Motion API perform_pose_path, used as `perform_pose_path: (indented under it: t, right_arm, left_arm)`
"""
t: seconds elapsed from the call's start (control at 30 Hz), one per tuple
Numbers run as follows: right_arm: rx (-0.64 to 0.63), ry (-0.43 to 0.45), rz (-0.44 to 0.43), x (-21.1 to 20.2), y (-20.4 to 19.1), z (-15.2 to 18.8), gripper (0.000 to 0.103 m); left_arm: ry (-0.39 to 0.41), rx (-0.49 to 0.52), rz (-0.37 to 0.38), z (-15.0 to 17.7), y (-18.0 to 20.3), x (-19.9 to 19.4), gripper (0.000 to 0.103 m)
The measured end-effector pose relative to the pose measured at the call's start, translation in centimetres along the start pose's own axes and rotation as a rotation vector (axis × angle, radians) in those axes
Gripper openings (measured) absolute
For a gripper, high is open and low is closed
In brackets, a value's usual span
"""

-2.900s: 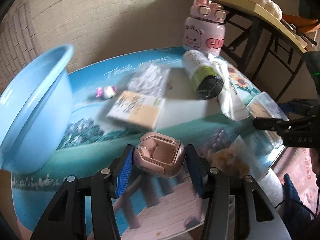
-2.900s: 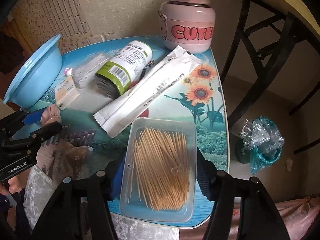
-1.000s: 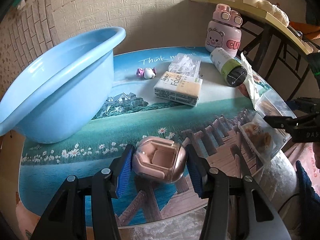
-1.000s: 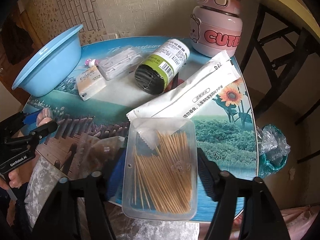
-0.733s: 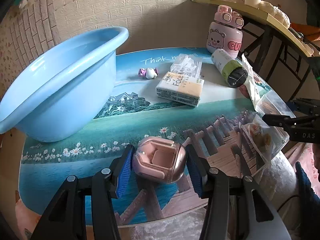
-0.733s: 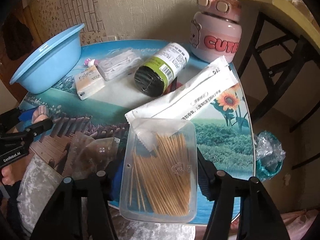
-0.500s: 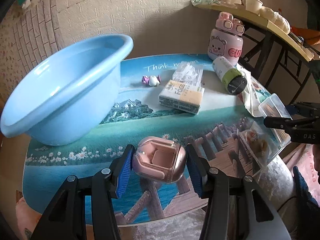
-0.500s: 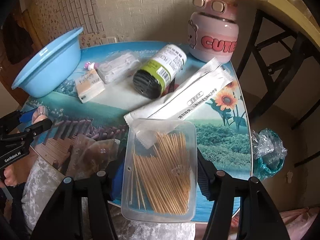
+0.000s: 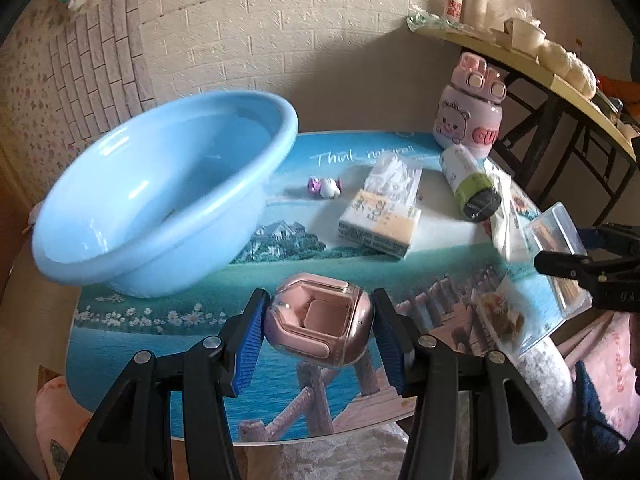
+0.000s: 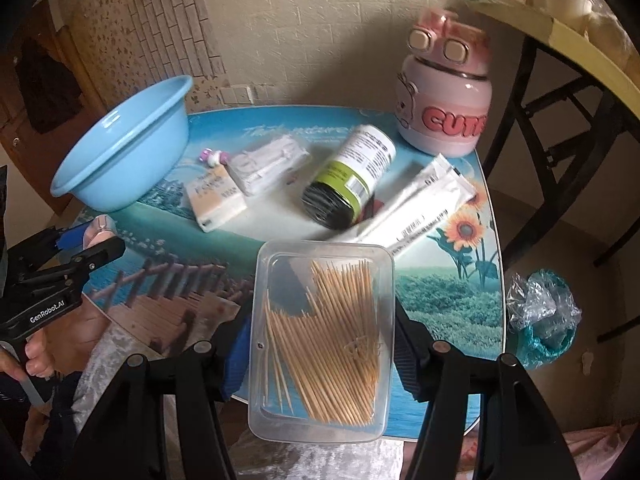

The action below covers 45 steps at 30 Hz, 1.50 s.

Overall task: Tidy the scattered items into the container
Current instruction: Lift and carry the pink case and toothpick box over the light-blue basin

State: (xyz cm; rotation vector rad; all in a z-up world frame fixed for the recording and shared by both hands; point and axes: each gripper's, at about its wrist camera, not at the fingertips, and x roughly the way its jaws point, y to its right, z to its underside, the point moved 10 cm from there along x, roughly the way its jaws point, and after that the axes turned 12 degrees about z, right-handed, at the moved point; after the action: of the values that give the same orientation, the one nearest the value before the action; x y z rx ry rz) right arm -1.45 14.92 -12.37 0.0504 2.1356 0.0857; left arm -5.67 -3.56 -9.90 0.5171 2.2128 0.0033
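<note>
My left gripper (image 9: 318,330) is shut on a pink earbud case (image 9: 318,330) and holds it above the table's front edge, near the light blue basin (image 9: 160,204) at the left. My right gripper (image 10: 320,344) is shut on a clear box of toothpicks (image 10: 320,344) and holds it above the table's near right edge. The basin also shows in the right wrist view (image 10: 124,148), far left. It looks empty.
On the picture-print table (image 9: 280,248) lie a tissue pack (image 9: 378,220), a clear bag (image 9: 394,178), a small toy (image 9: 324,187), a green-labelled bottle (image 10: 350,178), a long white sachet (image 10: 420,208) and a clear snack packet (image 9: 504,316). A pink bear jar (image 10: 444,100) stands at the back right.
Both grippers have risen and drawn back with their loads. The left gripper has swung left towards the basin, which now shows its inside. The toothpicks have shifted in the box.
</note>
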Motion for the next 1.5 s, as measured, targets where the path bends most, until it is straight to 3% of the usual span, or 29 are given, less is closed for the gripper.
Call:
perform_pose_path:
  t: [0.57, 1.1, 1.5]
  right_arm:
    - [-0.08, 0.068, -0.095, -3.5, -3.7, -4.0, 0.062]
    - [-0.178, 0.121, -0.198, -5.8, -10.9, -9.6, 0.062]
    - [-0.216, 0.14, -0.197, -5.7, -14.4, -12.4, 0.062]
  left_arm:
    - [0.076, -0.015, -0.057, -4.1, 0.2, -4.1, 0.049]
    - [0.128, -0.06, -0.157, -6.8, -5.6, -7.3, 0.049]
    - [0.12, -0.086, -0.203, -8.0, -10.9, -7.7, 0.049]
